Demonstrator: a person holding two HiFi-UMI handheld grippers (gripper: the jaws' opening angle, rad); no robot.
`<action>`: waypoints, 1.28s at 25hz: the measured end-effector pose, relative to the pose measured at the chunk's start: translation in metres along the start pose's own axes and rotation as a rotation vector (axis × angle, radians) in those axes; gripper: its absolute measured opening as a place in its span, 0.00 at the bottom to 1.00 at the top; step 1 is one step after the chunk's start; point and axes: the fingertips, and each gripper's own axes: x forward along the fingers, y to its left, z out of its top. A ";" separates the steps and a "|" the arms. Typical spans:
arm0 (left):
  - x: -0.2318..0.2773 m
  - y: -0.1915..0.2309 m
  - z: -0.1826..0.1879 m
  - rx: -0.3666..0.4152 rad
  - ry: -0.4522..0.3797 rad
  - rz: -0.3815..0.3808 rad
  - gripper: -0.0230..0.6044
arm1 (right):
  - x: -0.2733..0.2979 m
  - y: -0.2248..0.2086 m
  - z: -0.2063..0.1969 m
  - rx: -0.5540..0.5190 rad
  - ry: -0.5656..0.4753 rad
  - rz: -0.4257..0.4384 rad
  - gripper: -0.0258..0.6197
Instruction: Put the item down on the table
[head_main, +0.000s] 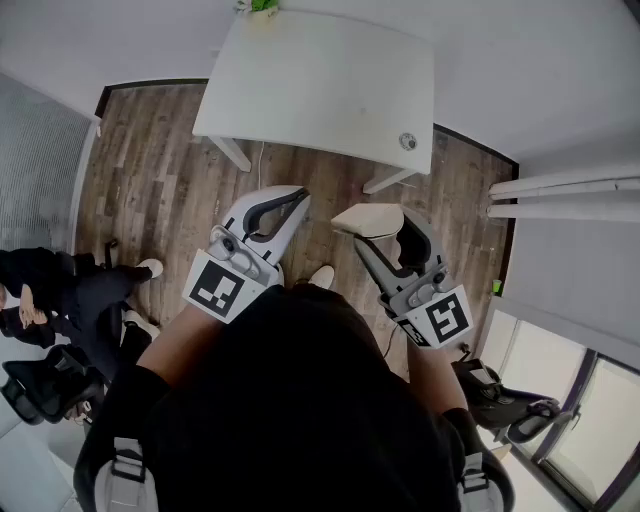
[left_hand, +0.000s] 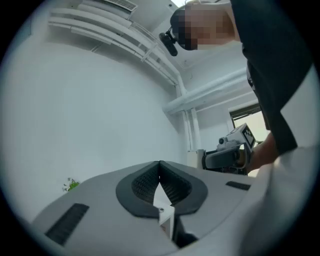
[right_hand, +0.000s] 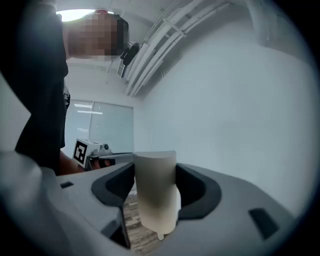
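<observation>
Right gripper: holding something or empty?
Holding: the right gripper is shut on a cream cylindrical item, with its dark pads pressing both sides.

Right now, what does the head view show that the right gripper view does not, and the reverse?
Only the head view shows the white table ahead and a seated person at the left. Only the right gripper view shows both dark pads pressing the sides of the beige item. Both show that item held by the right gripper, and the left gripper beside it.
</observation>
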 end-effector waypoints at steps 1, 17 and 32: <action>-0.005 -0.002 0.000 0.021 0.008 -0.009 0.03 | 0.000 0.008 0.001 -0.004 0.001 -0.002 0.45; -0.071 -0.005 0.015 0.035 -0.028 -0.056 0.03 | 0.015 0.083 0.023 -0.025 -0.031 -0.026 0.45; -0.106 0.007 0.012 -0.023 -0.052 -0.095 0.03 | 0.036 0.111 0.026 -0.020 -0.060 -0.079 0.45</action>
